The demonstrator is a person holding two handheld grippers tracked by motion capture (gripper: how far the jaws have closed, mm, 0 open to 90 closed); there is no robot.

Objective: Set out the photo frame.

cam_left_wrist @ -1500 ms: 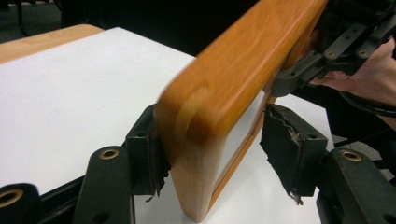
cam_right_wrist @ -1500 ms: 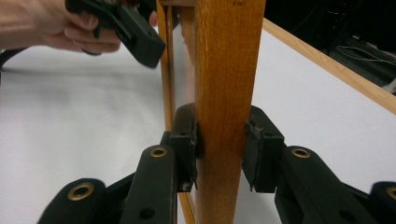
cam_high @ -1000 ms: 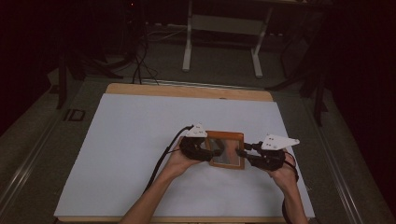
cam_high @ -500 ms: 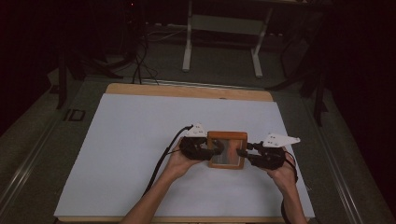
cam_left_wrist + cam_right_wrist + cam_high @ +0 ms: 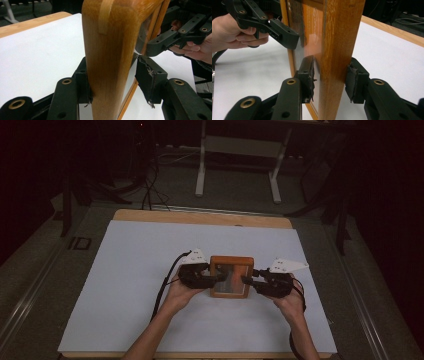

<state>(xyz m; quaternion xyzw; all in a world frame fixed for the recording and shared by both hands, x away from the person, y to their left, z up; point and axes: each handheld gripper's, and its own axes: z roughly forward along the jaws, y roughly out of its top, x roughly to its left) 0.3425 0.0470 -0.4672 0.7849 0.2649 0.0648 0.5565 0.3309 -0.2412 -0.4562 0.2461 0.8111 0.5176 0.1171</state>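
Note:
A small wooden picture frame [image 5: 230, 261] with a glass front is held up between my two grippers over the white sheet. My left gripper [image 5: 216, 276] clasps its left side; in the left gripper view both pads sit against the wood [image 5: 107, 62], the jaws having just closed onto it. My right gripper [image 5: 246, 281] straddles the opposite side. In the right gripper view one pad lies on the frame's wood [image 5: 337, 50] and the other stands slightly off its glass face, those jaws having just opened a little. Each gripper view also shows the other gripper farther along the frame.
A white sheet [image 5: 140, 285] covers the wooden table, whose bare far edge [image 5: 200, 217] shows beyond it. A black cable [image 5: 167, 279] trails from the left gripper toward the person. A white metal stand [image 5: 235, 150] is on the dark floor behind the table.
The frame has shifted slightly left between the grippers. The left gripper has closed on its side. The right gripper has eased its jaws apart.

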